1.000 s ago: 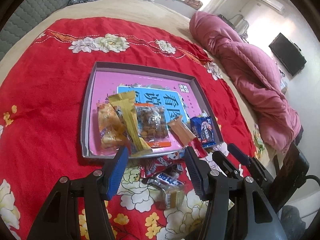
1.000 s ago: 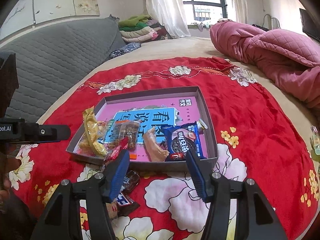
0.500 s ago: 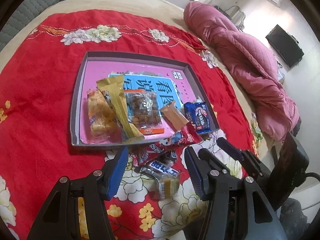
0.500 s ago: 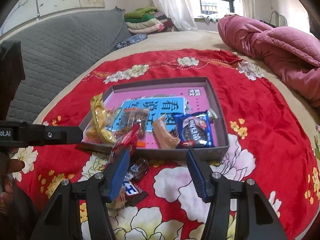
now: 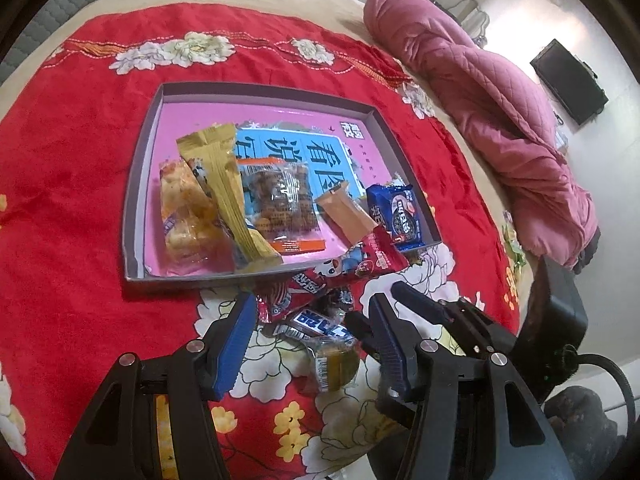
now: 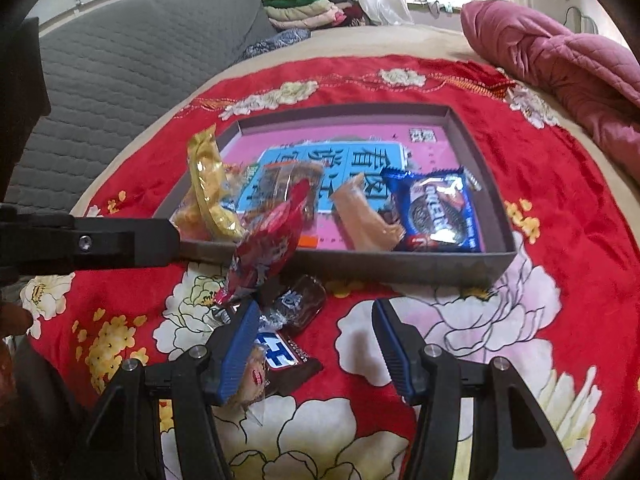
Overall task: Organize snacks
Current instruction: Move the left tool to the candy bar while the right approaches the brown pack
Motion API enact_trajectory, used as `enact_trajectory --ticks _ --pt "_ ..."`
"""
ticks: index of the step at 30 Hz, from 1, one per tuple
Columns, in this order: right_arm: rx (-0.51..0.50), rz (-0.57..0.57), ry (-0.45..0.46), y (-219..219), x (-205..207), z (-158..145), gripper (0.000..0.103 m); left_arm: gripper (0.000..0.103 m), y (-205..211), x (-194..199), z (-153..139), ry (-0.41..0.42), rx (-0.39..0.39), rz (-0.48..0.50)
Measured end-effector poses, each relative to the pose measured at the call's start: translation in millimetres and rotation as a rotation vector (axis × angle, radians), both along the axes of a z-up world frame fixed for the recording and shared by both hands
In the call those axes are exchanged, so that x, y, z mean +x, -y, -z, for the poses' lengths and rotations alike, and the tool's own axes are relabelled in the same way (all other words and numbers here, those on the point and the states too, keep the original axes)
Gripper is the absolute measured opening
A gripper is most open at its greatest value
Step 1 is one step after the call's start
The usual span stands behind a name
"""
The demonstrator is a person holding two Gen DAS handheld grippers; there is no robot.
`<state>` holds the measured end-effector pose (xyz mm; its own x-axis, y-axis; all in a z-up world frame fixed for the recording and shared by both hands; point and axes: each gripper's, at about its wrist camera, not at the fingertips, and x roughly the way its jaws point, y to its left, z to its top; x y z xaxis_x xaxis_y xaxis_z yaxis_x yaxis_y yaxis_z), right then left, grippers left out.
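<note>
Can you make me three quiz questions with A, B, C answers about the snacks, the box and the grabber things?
1. Where is the blue cookie pack?
A. Inside the box
B. On the flowery blanket
C. On the pink quilt

2. What colour is the bottom of the box?
A. Green
B. Pink
C. Black

3. How are the jaws of the left gripper?
A. Shut on a snack
B. Shut on nothing
C. Open, holding nothing

Answers:
1. A: the pack lies in the box's near right corner, inside its wall.
2. B: bare pink floor shows round the blue printed panel.
3. C: the jaws stand wide apart above the loose snacks on the red blanket, gripping none of them.
</note>
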<state>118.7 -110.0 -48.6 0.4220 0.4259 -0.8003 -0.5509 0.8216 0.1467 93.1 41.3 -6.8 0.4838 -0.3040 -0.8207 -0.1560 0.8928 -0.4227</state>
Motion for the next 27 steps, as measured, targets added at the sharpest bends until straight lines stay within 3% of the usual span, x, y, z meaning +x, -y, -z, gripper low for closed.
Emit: enact_trajectory --ticks 13,21,24,27 --pt "0.009 0.001 -0.048 -23.2 5.1 23.1 0.057 0.060 5.9 11.7 14.9 -0.025 -0.008 0.032" --pt "-0.001 0.016 -0.055 -20.9 9.4 26.2 0.044 0.060 10.9 21.7 24.9 -0.037 -0.013 0.056" --pt "-0.025 0.014 -0.045 -20.2 9.4 26.2 0.033 0.060 15.7 25.9 28.8 -0.041 -0.015 0.077" --pt "-0.062 0.022 -0.043 -16.8 11.9 28.4 0.031 0.060 19.8 29.4 33.5 -0.048 -0.012 0.092"
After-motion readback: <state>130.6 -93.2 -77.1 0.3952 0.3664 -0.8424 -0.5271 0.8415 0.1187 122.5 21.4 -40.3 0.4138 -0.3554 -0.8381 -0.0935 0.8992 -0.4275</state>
